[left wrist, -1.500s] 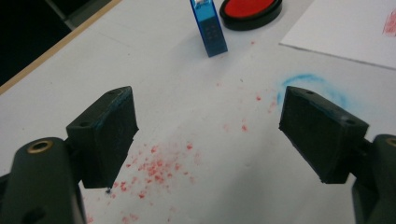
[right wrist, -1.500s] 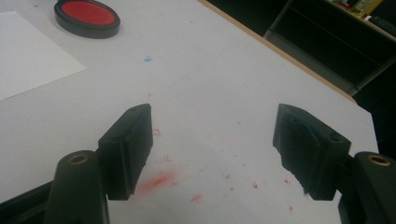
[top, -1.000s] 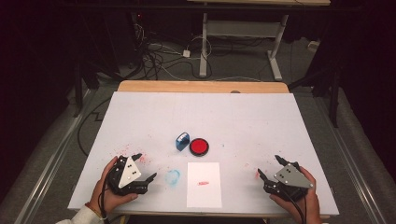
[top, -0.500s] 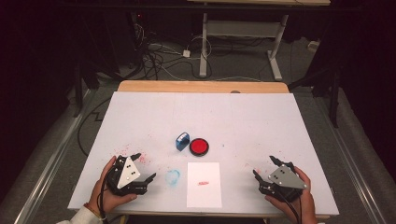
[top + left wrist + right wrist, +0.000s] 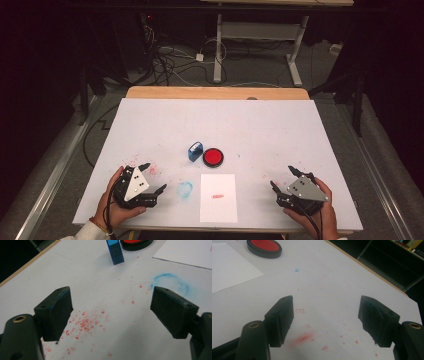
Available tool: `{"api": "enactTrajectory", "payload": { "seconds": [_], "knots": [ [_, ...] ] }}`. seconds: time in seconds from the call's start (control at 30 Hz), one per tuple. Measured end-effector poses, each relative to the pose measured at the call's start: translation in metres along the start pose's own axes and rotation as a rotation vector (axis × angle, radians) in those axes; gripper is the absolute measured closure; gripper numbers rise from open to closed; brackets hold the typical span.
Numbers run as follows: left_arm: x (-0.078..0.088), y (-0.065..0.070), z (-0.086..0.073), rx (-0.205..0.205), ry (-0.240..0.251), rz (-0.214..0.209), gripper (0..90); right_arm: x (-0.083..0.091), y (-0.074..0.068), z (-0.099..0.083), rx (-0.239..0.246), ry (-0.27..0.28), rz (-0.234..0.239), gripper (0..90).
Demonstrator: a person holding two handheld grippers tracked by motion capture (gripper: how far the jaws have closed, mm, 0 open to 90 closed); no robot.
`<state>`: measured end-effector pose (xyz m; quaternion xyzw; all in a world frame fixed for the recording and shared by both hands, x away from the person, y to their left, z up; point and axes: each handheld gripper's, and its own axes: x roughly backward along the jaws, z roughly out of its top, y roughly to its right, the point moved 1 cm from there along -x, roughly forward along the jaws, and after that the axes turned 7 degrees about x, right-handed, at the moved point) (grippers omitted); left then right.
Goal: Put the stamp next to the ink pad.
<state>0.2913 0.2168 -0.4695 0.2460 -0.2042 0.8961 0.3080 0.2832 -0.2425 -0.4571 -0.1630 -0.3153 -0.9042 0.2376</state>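
A blue stamp (image 5: 194, 151) stands upright on the white table beside a round red ink pad (image 5: 213, 157). In front of them lies a white sheet of paper (image 5: 218, 197) with a small red mark on it. My left gripper (image 5: 152, 177) rests near the front left edge, open, nothing between its jaws. My right gripper (image 5: 284, 178) rests near the front right edge, also open and empty. From the left gripper view (image 5: 111, 311) the stamp (image 5: 115, 251) and ink pad (image 5: 136, 243) lie ahead. The right gripper view (image 5: 325, 320) has the ink pad (image 5: 264, 248) at far left.
Red ink specks (image 5: 85, 323) and a blue smudged ring (image 5: 185, 189) stain the white tabletop (image 5: 260, 125). A wooden strip (image 5: 215, 93) runs along the far edge. Cables and a desk frame (image 5: 255, 35) stand on the floor beyond.
The right hand and gripper shifted slightly left and settled. The left gripper, the stamp, the ink pad and the paper have stayed put.
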Motion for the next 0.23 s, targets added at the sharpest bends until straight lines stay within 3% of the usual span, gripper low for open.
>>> {"api": "enactTrajectory", "payload": {
  "seconds": [0.23],
  "knots": [
    [-0.0038,-0.002,0.0007,0.01,-0.005,0.002,17.5,0.0006,0.0002,0.0002,-0.001,0.005,-0.002,28.8]
  ]
}}
